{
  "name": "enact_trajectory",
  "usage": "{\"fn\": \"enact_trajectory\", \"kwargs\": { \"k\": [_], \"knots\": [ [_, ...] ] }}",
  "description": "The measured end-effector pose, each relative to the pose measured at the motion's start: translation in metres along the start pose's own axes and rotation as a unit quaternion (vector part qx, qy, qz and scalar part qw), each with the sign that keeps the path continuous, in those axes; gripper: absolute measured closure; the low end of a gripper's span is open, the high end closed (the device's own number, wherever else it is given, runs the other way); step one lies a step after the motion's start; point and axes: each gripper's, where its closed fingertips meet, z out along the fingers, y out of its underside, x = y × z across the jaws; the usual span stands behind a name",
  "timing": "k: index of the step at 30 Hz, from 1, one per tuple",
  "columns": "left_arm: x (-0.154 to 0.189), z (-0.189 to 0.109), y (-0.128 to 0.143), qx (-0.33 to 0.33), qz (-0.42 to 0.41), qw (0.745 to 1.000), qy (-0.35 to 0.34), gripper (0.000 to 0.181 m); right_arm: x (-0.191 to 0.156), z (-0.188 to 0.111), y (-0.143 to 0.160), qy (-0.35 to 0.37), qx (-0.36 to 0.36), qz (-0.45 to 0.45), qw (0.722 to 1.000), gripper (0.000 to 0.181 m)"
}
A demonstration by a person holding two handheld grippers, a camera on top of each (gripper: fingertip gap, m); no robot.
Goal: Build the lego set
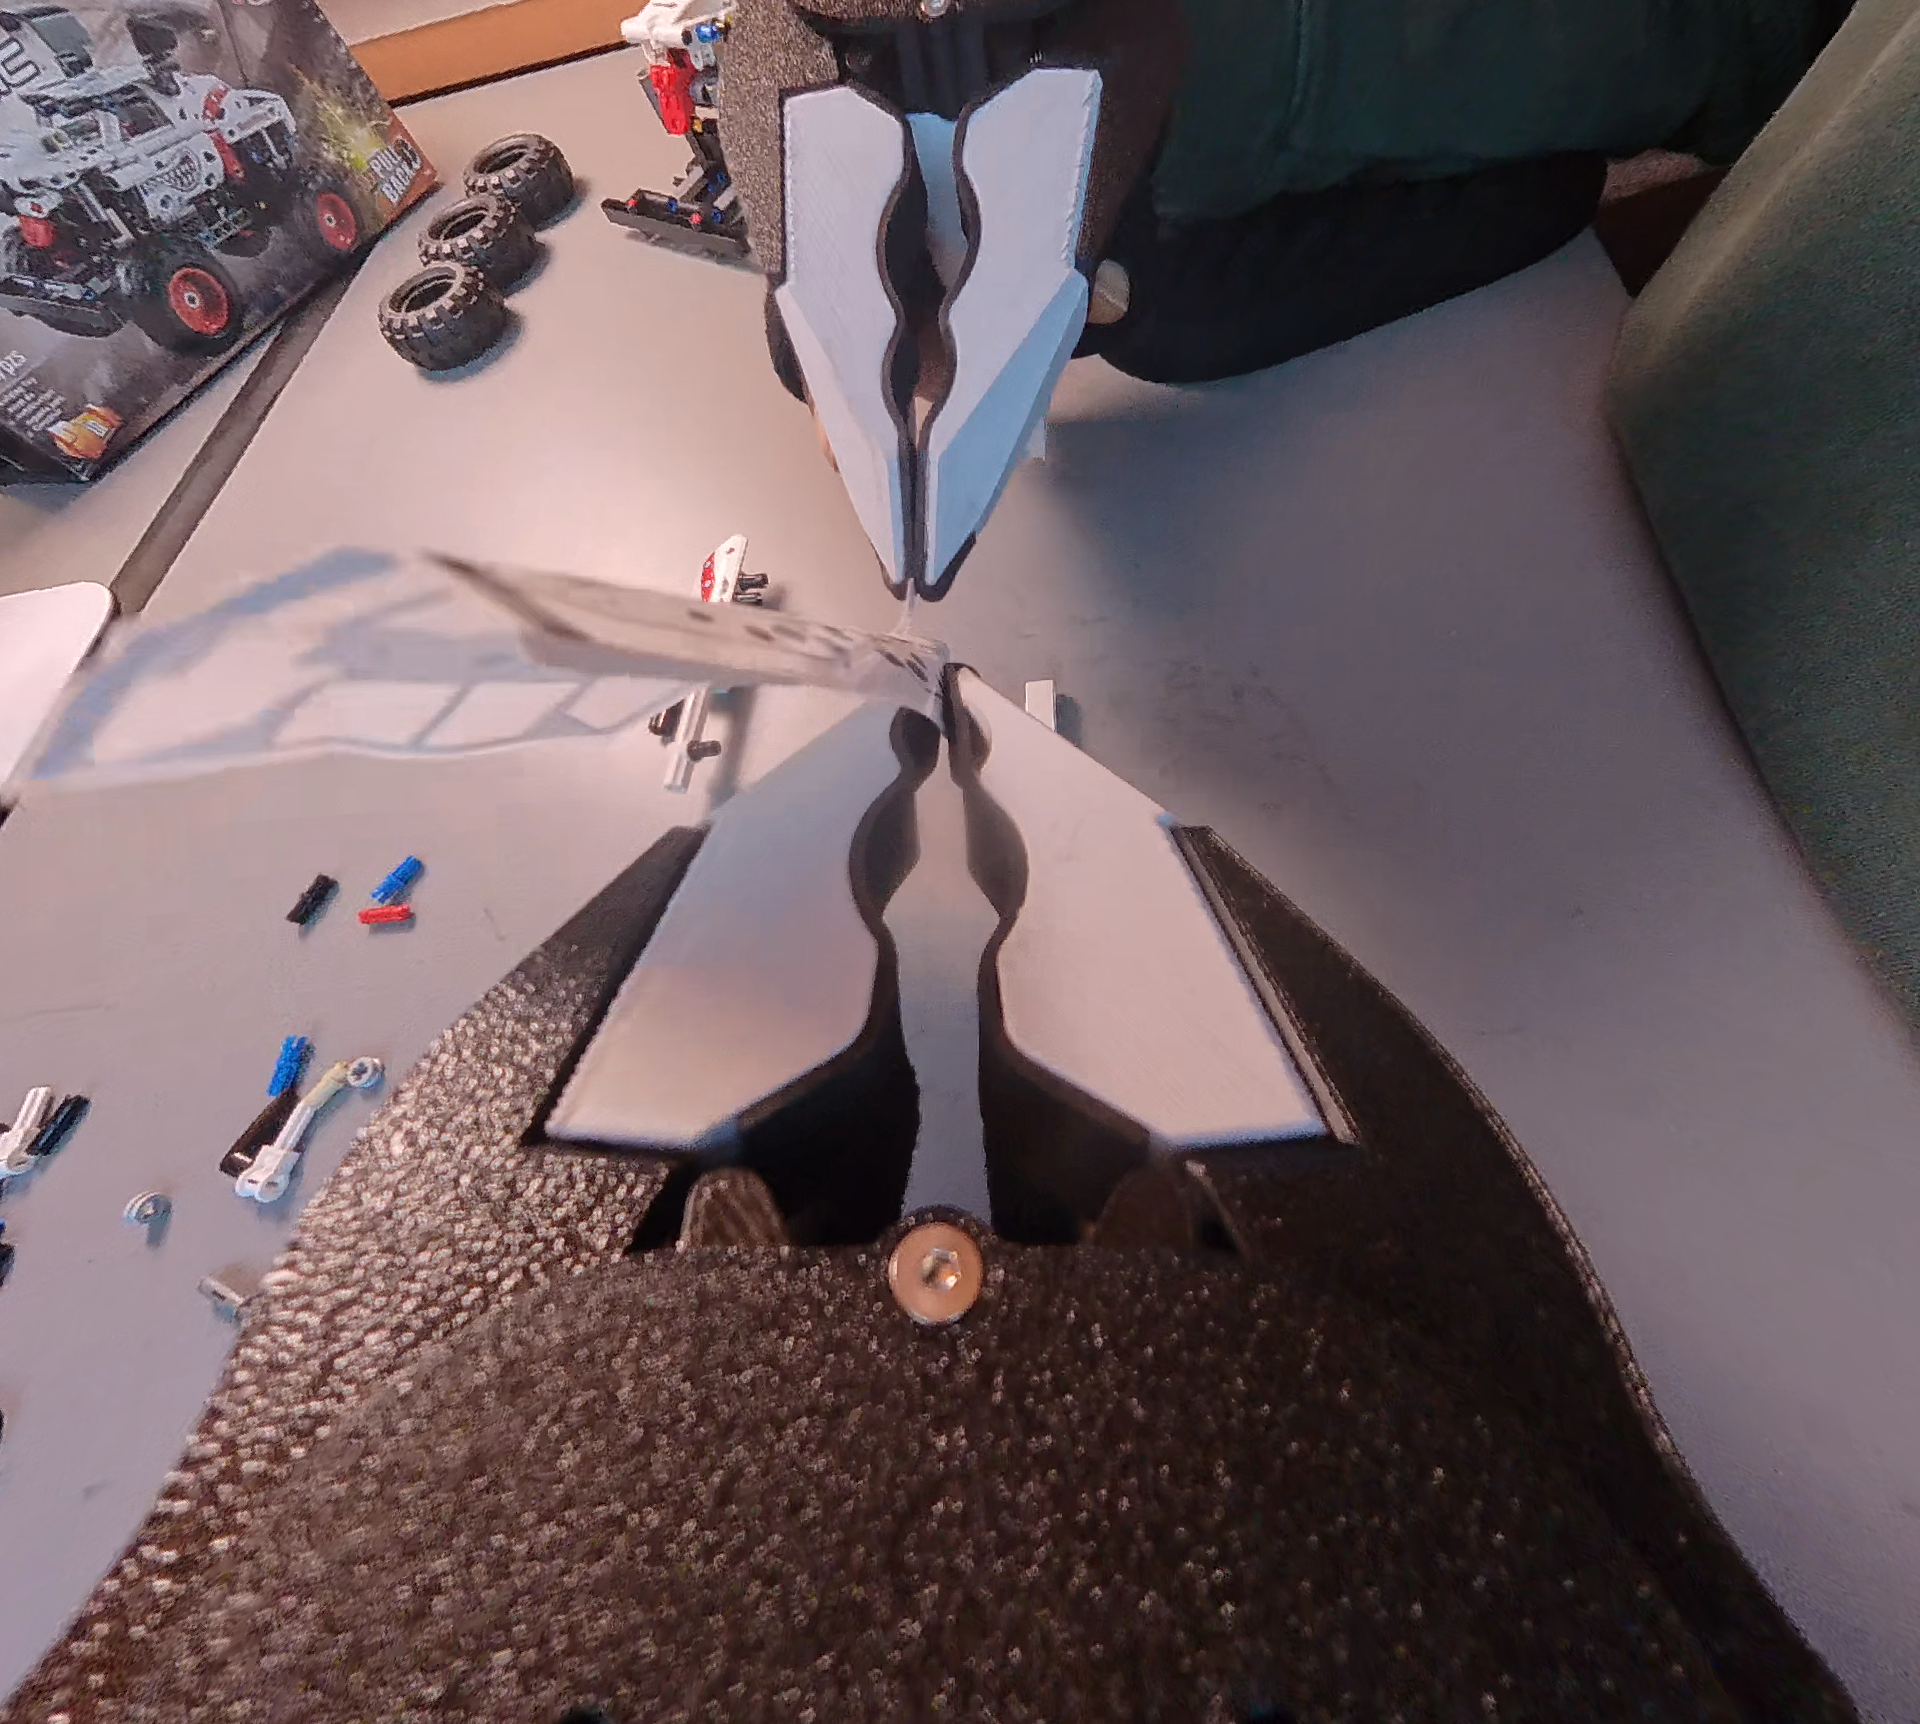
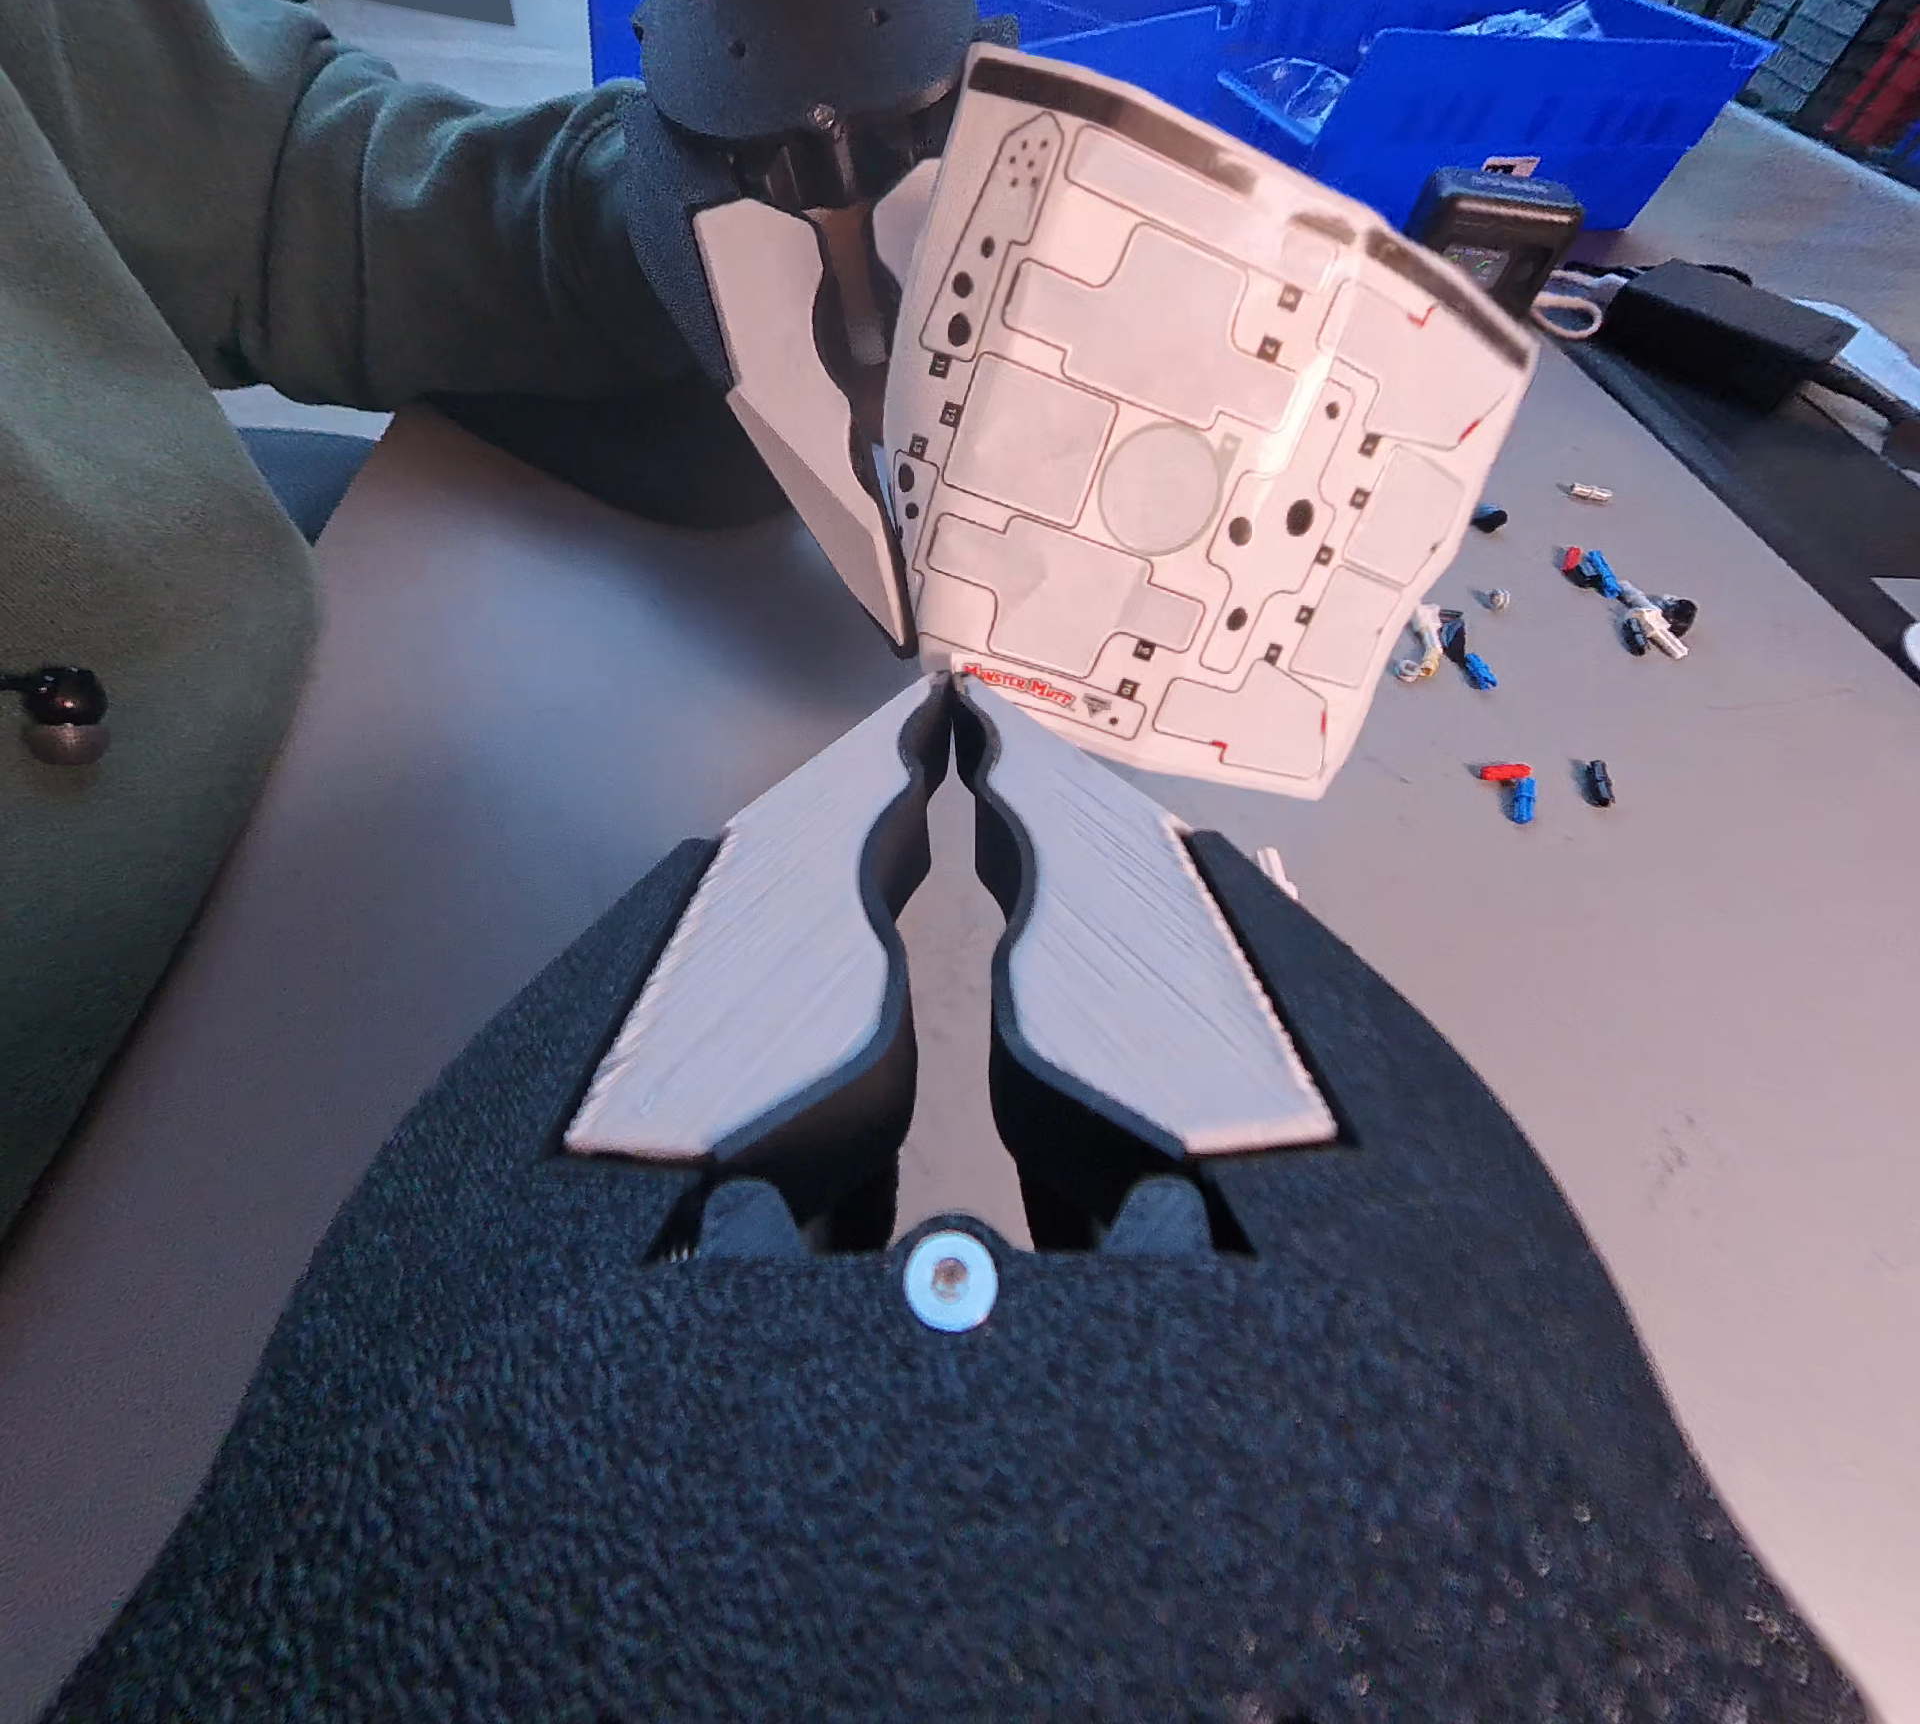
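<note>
A white sticker sheet (image 1: 727, 635) with black outlines hangs in the air above the grey table (image 1: 1299, 635). My left gripper (image 1: 948, 687) is shut on the sheet's edge. In the right wrist view the sheet (image 2: 1174, 427) faces the camera, and the left gripper (image 2: 902, 635) pinches its left edge from above. My right gripper (image 2: 951, 692) is shut on the corner of the sticker (image 2: 1039, 692) with red lettering at the sheet's lower left. In the left wrist view the right gripper (image 1: 914, 588) comes down from above, and a thin white strip runs from its tips to the sheet.
The set's box (image 1: 156, 147), three black tyres (image 1: 473, 240) and the partly built white truck (image 1: 691, 43) stand at the back left. Loose pins (image 1: 384, 890) and small parts (image 2: 1621, 604) lie on the table. Blue bins (image 2: 1455, 64) and a black charger (image 2: 1496, 230) stand behind. Less than 4 cm separates the two grippers' tips.
</note>
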Motion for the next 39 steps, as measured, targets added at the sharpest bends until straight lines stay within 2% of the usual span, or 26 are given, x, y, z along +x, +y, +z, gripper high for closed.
{"fn": "enact_trajectory", "kwargs": {
  "k": [4, 8, 11, 15, 19, 24, 29, 31, 34, 39],
  "knots": [
    [-0.016, -0.011, -0.006, 0.031, -0.052, 0.998, -0.013, 0.181, 0.011, -0.013, -0.016, 0.016, 0.045, 0.02, 0.999, 0.181],
    [-0.049, -0.033, -0.009, 0.081, -0.139, 0.987, -0.025, 0.181, 0.036, -0.043, -0.041, 0.063, 0.12, 0.041, 0.99, 0.181],
    [-0.077, -0.047, -0.011, 0.096, -0.177, 0.979, -0.026, 0.181, 0.053, -0.066, -0.054, 0.104, 0.168, 0.052, 0.979, 0.181],
    [-0.115, -0.053, -0.017, 0.091, -0.205, 0.974, 0.008, 0.181, 0.067, -0.089, -0.065, 0.149, 0.209, 0.056, 0.965, 0.181],
    [-0.163, -0.033, -0.019, 0.077, -0.253, 0.961, 0.08, 0.181, 0.077, -0.102, -0.067, 0.178, 0.227, 0.061, 0.955, 0.181],
    [-0.222, 0.005, -0.011, 0.063, -0.319, 0.926, 0.191, 0.181, 0.084, -0.107, -0.061, 0.194, 0.225, 0.067, 0.953, 0.181],
    [-0.255, 0.031, -0.016, 0.071, -0.311, 0.918, 0.237, 0.181, 0.085, -0.111, -0.062, 0.196, 0.226, 0.065, 0.952, 0.181],
    [-0.276, 0.045, 0.005, 0.049, -0.34, 0.919, 0.193, 0.181, 0.086, -0.11, -0.06, 0.194, 0.224, 0.068, 0.952, 0.181],
    [-0.304, 0.06, 0.056, -0.022, -0.4, 0.91, 0.103, 0.181, 0.088, -0.109, -0.057, 0.193, 0.223, 0.076, 0.953, 0.181],
    [-0.329, 0.059, 0.111, -0.132, -0.429, 0.893, -0.037, 0.181, 0.09, -0.108, -0.054, 0.195, 0.219, 0.082, 0.952, 0.181]
  ]
}}
